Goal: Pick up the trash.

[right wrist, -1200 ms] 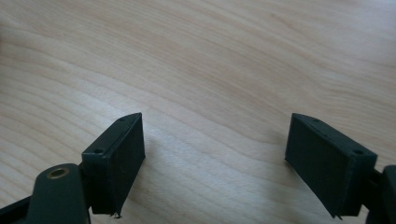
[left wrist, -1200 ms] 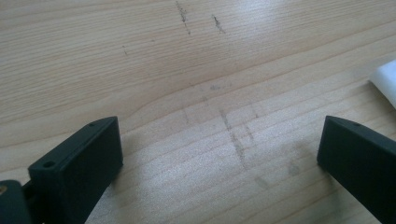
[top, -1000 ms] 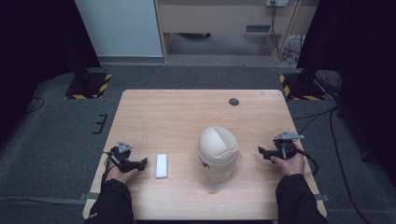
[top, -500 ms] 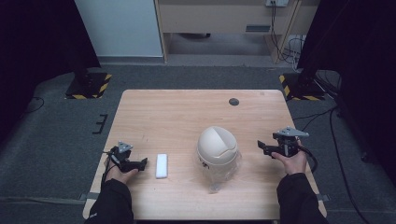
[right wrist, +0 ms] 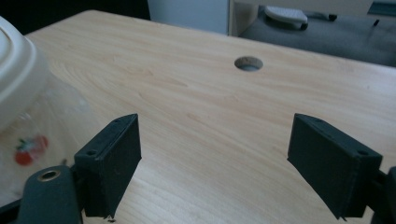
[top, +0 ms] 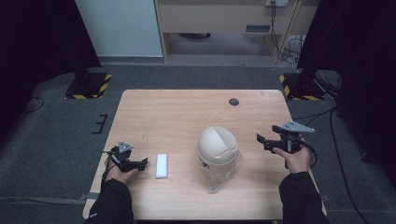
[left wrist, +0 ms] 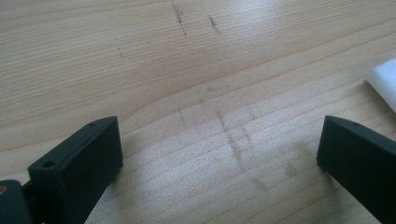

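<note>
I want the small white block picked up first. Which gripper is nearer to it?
Left. The left gripper sits just beside the small white block, on its left, apart from it. The right gripper is across the table, beyond the cream dome-lidded container.

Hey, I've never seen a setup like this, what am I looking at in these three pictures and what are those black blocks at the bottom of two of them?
A person sits at a wooden table with a hand-held two-jaw tool in each hand. The high view looks down from above: the left tool is at the left, the right tool at the right. The other two pictures come from small cameras riding on those tools, so the black blocks are each tool's own jaws. Both pairs stand wide apart and hold nothing. On the table lie a small white block, beside the left tool, and a cream domed lid sitting on something clear and plastic; what that is, I cannot tell. The dark round spot is a hole in the tabletop.
</note>
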{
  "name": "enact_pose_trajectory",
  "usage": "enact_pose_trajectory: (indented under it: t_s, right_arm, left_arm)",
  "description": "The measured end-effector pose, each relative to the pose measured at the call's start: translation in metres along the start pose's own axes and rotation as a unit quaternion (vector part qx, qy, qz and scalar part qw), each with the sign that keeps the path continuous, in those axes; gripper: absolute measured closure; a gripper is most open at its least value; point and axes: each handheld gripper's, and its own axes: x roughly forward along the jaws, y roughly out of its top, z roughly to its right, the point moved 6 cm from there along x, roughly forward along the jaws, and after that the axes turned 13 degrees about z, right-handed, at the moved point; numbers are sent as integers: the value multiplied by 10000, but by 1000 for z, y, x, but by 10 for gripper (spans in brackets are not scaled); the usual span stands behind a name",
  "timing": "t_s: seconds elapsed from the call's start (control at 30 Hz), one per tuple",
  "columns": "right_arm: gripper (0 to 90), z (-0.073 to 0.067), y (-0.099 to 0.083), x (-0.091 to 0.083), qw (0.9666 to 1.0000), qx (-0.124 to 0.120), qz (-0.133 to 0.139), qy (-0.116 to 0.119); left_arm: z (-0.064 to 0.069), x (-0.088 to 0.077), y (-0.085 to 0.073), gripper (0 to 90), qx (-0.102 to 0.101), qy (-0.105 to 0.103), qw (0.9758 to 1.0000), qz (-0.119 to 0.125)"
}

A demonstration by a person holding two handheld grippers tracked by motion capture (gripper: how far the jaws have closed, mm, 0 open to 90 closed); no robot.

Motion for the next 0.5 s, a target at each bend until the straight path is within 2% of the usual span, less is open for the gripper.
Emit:
enact_pose_trajectory:
  t_s: [0.1, 0.13, 0.2, 0.23, 0.4, 0.5]
  right_arm:
    - [170, -2, 7, -2, 9999, -43, 80, 46]
    - [168, -5, 16, -4, 9997, -74, 186, 103]
    - [168, -6, 20, -6, 9996, -93, 217, 138]
    - [167, -9, 30, -9, 9992, -130, 332, 187]
    - [160, -16, 43, -14, 9984, -167, 455, 288]
    - [160, -25, 55, -19, 9972, -220, 555, 439]
  left_arm:
    - [0, 0, 0, 0, 2, -2, 10000, -1]
    - [0, 0, 0, 0, 5, -6, 10000, -1]
    - [0, 0, 0, 0, 12, -14, 10000, 0]
    - [0, 0, 0, 0, 11, -14, 10000, -2]
    - [1, 0, 0, 0, 15, -16, 10000, -2]
    - [1, 0, 0, 0, 16, -24, 10000, -3]
